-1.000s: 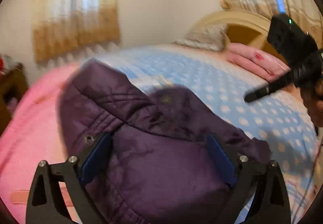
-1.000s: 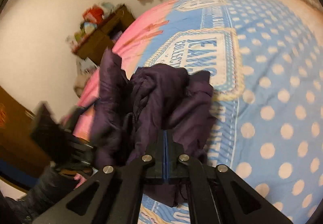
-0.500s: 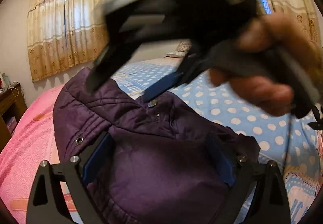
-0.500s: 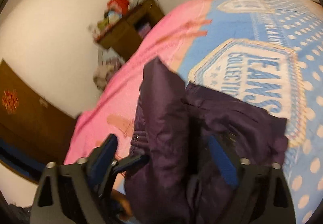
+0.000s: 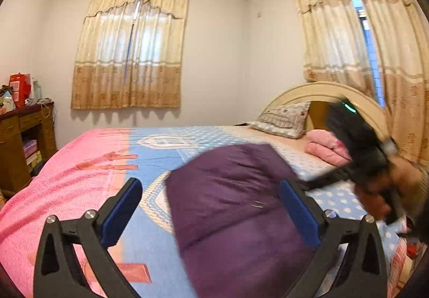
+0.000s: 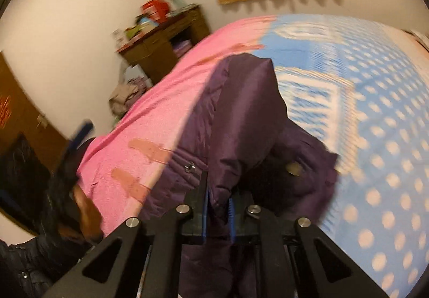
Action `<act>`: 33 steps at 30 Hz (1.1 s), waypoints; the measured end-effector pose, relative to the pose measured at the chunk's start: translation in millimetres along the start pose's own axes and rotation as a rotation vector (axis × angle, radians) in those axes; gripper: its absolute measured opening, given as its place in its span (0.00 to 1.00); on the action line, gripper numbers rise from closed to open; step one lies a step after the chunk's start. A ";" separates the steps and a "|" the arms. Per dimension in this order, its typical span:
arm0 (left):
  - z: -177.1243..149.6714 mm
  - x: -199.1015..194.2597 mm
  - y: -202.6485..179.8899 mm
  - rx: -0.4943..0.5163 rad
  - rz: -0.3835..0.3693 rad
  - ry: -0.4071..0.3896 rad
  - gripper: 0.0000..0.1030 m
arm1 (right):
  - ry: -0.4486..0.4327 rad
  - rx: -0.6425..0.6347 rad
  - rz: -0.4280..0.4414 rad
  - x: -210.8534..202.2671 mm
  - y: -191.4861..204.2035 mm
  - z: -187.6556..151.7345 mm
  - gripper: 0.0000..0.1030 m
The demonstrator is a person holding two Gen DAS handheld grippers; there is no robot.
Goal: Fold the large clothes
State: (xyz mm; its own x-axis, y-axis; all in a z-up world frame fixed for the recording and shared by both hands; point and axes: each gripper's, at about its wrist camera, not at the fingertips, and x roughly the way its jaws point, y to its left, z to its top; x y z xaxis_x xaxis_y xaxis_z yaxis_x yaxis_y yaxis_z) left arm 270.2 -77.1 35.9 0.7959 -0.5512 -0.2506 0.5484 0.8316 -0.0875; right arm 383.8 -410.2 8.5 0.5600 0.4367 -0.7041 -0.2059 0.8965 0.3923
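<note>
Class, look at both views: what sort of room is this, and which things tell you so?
A bedroom, most likely: a bed with a curved headboard, a pillow and curtained windows.

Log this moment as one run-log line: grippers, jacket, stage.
left gripper: jaws opening, free of cloth | right gripper: shut on purple jacket fold | jacket: bunched on bed | stage: fold unfinished
</note>
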 end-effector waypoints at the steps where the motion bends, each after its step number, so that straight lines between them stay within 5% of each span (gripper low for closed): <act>1: -0.3 13.3 -4.7 0.017 0.021 0.031 1.00 | -0.014 0.036 -0.005 -2.6 -16.1 -6.9 0.10; 7: -44.3 98.6 -76.5 0.270 0.070 0.245 1.00 | -0.017 0.186 -0.026 19.3 -73.1 -38.8 0.10; 13: -70.3 123.6 -74.2 0.111 0.028 0.358 1.00 | -0.050 0.276 -0.062 32.1 -87.6 -48.3 0.15; 15: -72.4 122.8 -69.0 0.082 0.019 0.361 1.00 | -0.117 0.303 -0.158 13.8 -77.9 -47.1 0.17; 18: -77.8 117.4 -66.4 0.062 0.035 0.340 1.00 | -0.347 0.293 -0.287 -25.8 -35.9 -40.7 0.20; 22: -76.5 119.5 -65.9 0.043 0.033 0.340 1.00 | -0.534 0.275 -0.088 -23.4 0.9 -21.6 0.24; 25: -75.6 113.1 -64.2 0.055 0.053 0.319 1.00 | -0.474 0.425 -0.021 22.0 -23.8 -10.1 0.25; 28: -65.2 90.0 -52.1 0.077 0.156 0.214 1.00 | -0.467 0.559 -0.002 48.1 -62.9 -23.2 0.25; 30: -62.2 85.9 -44.1 0.055 0.215 0.185 1.00 | -0.419 0.525 -0.062 64.5 -74.2 -28.2 0.25; 33: -69.5 110.6 -46.2 0.075 0.214 0.303 1.00 | -0.387 0.470 -0.102 76.4 -80.4 -36.6 0.25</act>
State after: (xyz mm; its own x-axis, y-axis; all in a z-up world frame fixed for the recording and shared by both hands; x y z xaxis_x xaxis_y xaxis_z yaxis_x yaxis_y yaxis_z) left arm 315.1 -171.8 -54.8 0.7888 -0.3111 -0.5302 0.4040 0.9124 0.0657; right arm 413.8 -446.2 -98.5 0.8270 0.2127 -0.5205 0.1906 0.7648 0.6154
